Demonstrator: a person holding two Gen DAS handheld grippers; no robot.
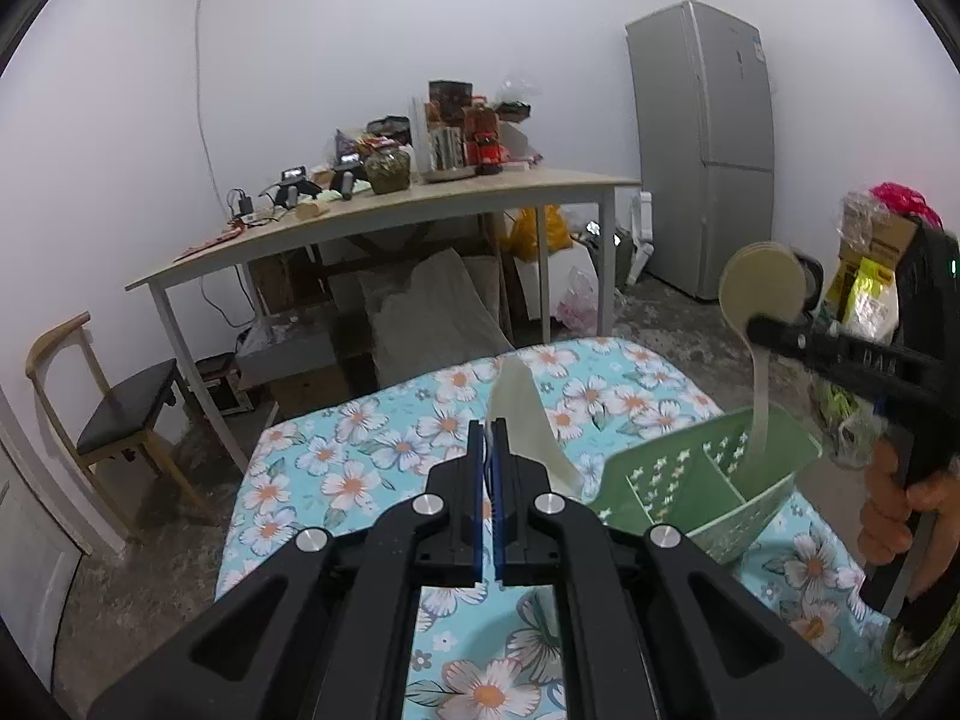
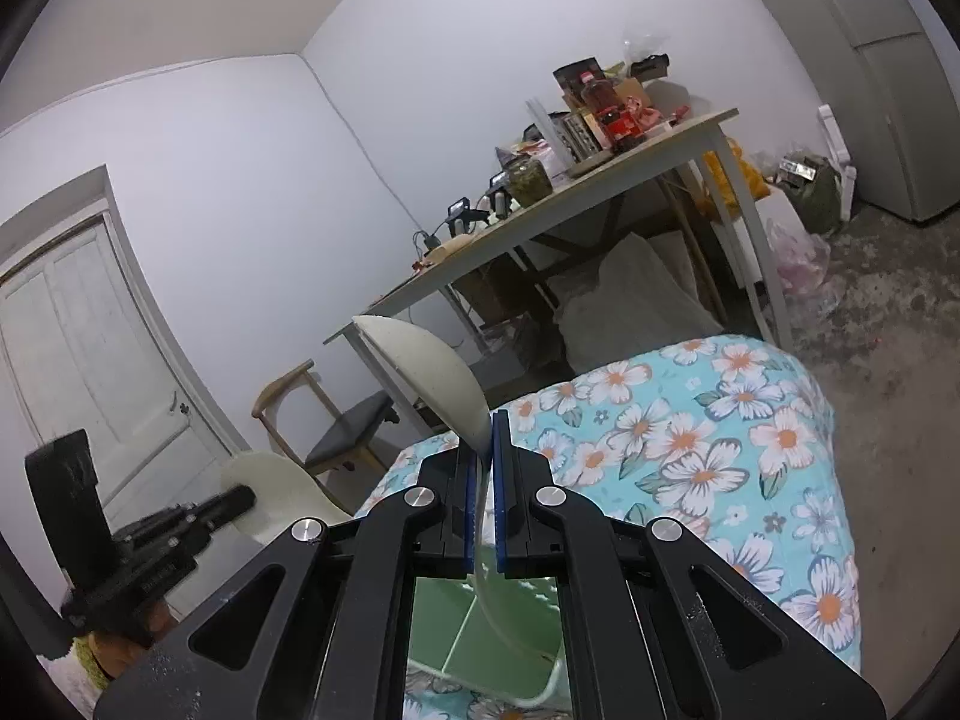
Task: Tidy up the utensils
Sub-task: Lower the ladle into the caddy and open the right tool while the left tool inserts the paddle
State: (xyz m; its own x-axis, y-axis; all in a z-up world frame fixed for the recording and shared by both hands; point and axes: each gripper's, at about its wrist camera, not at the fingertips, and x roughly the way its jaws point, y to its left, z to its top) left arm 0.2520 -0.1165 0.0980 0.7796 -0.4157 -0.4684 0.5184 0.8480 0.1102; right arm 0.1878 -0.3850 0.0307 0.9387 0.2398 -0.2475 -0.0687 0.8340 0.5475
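Grippers both clamped on cream utensils: left gripper pinches a spatula; right gripper pinches a ladle, handle down in the green divided caddy. Caddy sits on a floral tablecloth. Beyond: bare concrete floor, wooden chair, cluttered table, grey fridge, white walls.

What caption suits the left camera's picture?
Right gripper lowers a cream ladle handle-first into a green caddy.
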